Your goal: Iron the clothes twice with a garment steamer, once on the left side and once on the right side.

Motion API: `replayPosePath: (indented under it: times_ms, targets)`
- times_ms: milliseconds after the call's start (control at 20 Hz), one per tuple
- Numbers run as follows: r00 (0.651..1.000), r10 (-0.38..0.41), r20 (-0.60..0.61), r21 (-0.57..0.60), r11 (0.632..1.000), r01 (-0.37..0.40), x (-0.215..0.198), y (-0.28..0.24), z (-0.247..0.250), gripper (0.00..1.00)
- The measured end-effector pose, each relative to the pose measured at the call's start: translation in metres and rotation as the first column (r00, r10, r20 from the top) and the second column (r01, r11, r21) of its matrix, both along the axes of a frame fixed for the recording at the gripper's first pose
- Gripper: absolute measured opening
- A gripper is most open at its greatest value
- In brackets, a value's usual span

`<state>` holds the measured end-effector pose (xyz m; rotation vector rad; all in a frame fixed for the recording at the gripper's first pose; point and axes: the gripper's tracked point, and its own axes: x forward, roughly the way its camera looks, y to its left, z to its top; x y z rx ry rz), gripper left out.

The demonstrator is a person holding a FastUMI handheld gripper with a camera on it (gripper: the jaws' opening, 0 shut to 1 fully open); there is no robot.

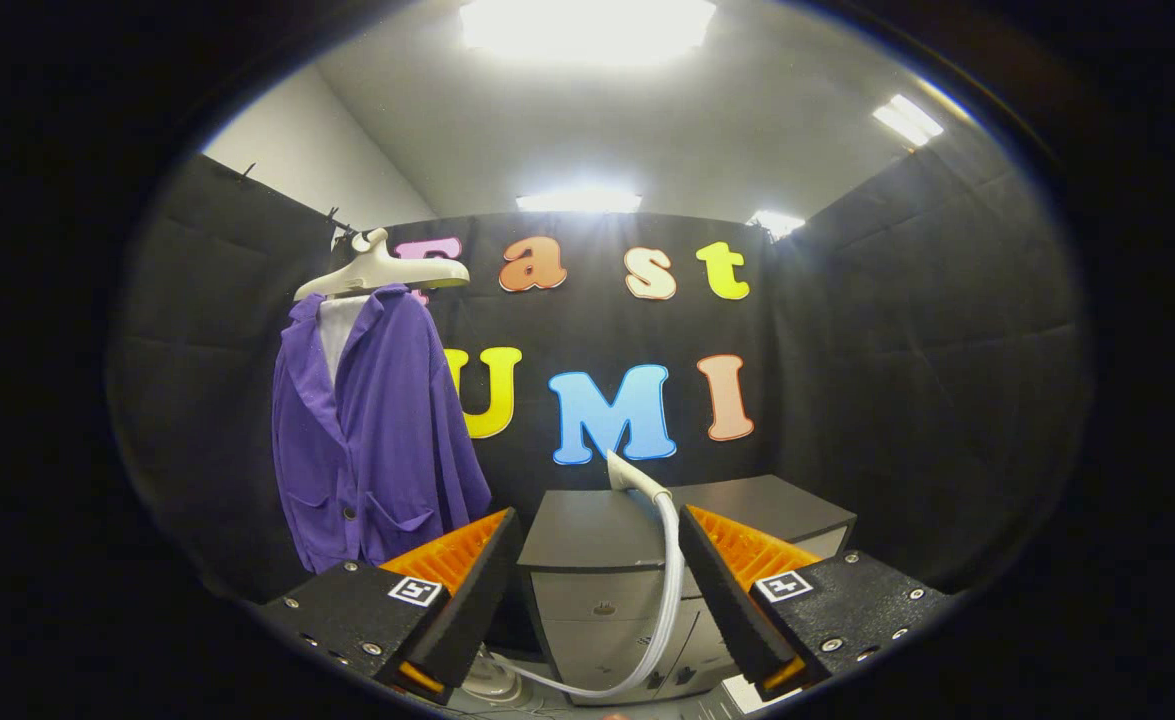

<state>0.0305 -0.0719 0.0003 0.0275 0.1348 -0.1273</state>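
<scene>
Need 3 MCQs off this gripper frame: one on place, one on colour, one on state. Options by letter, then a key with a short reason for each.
1. Where is the steamer head?
A. On top of the cabinet, beyond the fingers
B. Hooked on the hanger
C. Between the fingers, gripped

2. What colour is the jacket on the hanger?
A. Red
B. Purple
C. Green

3. What state is the gripper in?
A. Shut on the hose
B. Shut on the jacket
C. Open, holding nothing

Key:
1. A: the head sits at the cabinet's top edge, with its white hose running down the cabinet front.
2. B: the hanging jacket is plainly purple, over a white inner layer.
3. C: the fingers stand wide apart; the hose passes behind the gap, touching neither.
</scene>
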Motion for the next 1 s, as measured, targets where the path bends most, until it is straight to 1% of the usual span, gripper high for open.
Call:
replayPosePath:
  times_ms: [200,450,600,700,850,950,1000]
  targets:
    - [0.999,0.028,-0.033,0.080,0.997,-0.025,0.052,-0.033,-0.004,0.97]
    - [0.993,0.067,-0.096,0.178,0.983,-0.049,0.135,-0.088,-0.017,0.96]
    - [0.990,0.071,-0.119,0.235,0.971,-0.042,0.180,-0.122,-0.030,0.95]
    - [0.985,0.096,-0.145,0.316,0.948,-0.046,0.206,-0.132,-0.043,0.95]
    - [0.969,0.159,-0.186,0.466,0.883,-0.056,0.242,-0.134,-0.067,0.95]
    - [0.955,0.201,-0.217,0.532,0.845,-0.057,0.263,-0.133,-0.083,0.95]
    - [0.945,0.225,-0.236,0.549,0.833,-0.062,0.271,-0.128,-0.094,0.94]
